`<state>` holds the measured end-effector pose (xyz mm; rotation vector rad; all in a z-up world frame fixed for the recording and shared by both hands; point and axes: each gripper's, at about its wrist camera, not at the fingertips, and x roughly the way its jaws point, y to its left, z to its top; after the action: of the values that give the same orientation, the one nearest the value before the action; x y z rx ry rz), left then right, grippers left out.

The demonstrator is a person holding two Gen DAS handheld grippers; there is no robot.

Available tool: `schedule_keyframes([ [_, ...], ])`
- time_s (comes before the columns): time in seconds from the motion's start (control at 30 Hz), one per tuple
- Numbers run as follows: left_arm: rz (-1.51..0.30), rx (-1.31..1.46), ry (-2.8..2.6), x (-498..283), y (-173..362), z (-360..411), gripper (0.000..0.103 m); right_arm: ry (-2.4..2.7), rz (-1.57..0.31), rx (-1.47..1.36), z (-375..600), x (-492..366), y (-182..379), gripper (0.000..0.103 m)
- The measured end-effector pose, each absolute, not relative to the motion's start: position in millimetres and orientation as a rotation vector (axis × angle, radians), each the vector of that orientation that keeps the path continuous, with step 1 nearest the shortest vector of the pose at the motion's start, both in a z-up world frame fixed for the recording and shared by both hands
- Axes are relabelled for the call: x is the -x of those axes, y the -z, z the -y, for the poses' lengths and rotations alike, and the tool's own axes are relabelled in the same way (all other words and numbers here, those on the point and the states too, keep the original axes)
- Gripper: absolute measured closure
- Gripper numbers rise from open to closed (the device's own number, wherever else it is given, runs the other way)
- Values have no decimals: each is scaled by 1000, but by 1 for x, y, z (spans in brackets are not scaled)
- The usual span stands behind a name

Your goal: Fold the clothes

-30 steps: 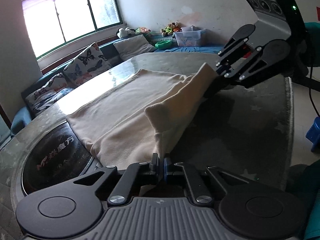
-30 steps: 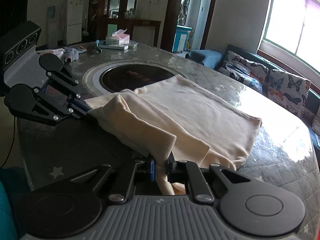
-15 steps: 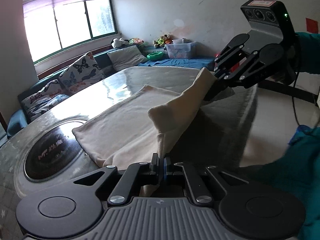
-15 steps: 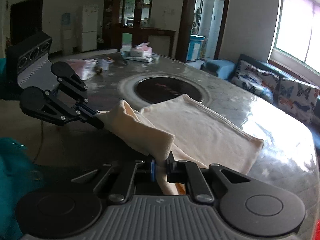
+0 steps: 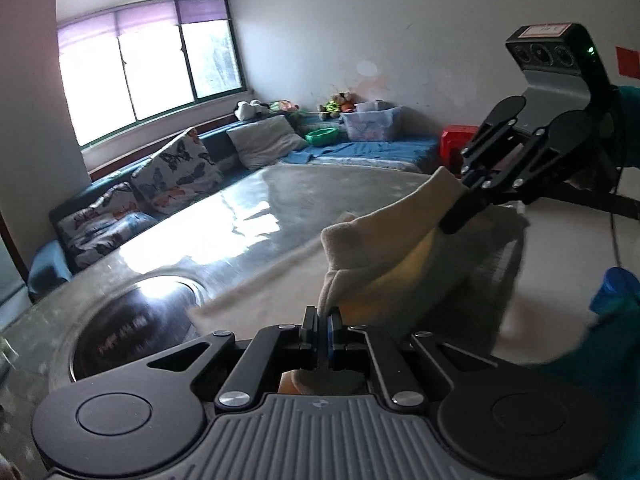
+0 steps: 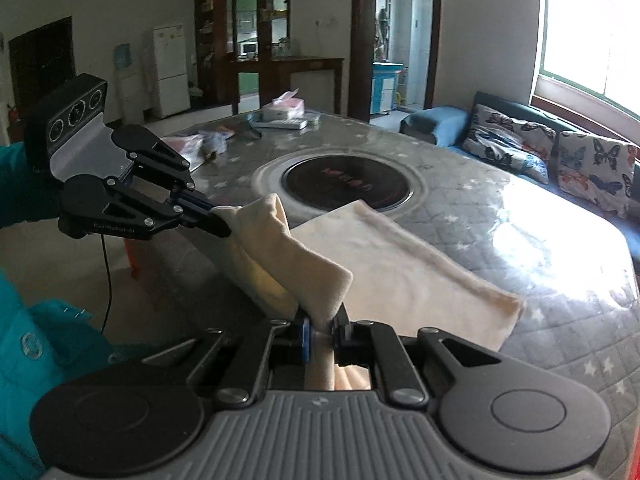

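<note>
Both grippers have come up and back since a second ago, and the cream cloth (image 6: 384,256) has come with them: its near edge, which sagged close to the desk (image 6: 520,216) before, now hangs lifted between the two tools, and more of the dark round hob plate (image 6: 348,184) shows beyond the cloth's far edge. In the left wrist view, the left gripper (image 5: 323,320) sits at bottom centre with its jaws pinched tight on one corner of the cloth, the fabric rising in a fold straight out of them. Up at the right of that same frame, the right gripper (image 5: 460,216) bites the other near corner, jaws clamped on it, with a teal sleeve (image 5: 628,120) behind it at the edge. Switch to the right wrist view and it is the mirror: the right gripper (image 6: 322,326) at bottom centre, jaws closed on a bunched corner, and the left gripper (image 6: 218,226) at mid-left holding the opposite corner. The raised edge stretches between them as a thick doubled band, while the rest of the cloth lies flat on the desk, running toward the centre right of the frame, its far corner touching the hob plate's rim. Butterfly cushions (image 6: 560,156) line the sofa at the right, under the bright window.
</note>
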<state>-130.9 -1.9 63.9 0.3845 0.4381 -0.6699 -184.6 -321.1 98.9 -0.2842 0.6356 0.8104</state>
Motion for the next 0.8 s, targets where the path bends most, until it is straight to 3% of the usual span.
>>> schedule_keyframes([
  [0.3,-464,-382,617,31,-61,22,98,-739,-665,224,329,87,-100,94],
  [0.6,-599,-391,512,-44,-4,39,97,-623,-782,174,321,-1,-40,93],
  [0.8,-616,-384,468,-53,7,39,87,-526,-786,69,326,-11,-9,88],
])
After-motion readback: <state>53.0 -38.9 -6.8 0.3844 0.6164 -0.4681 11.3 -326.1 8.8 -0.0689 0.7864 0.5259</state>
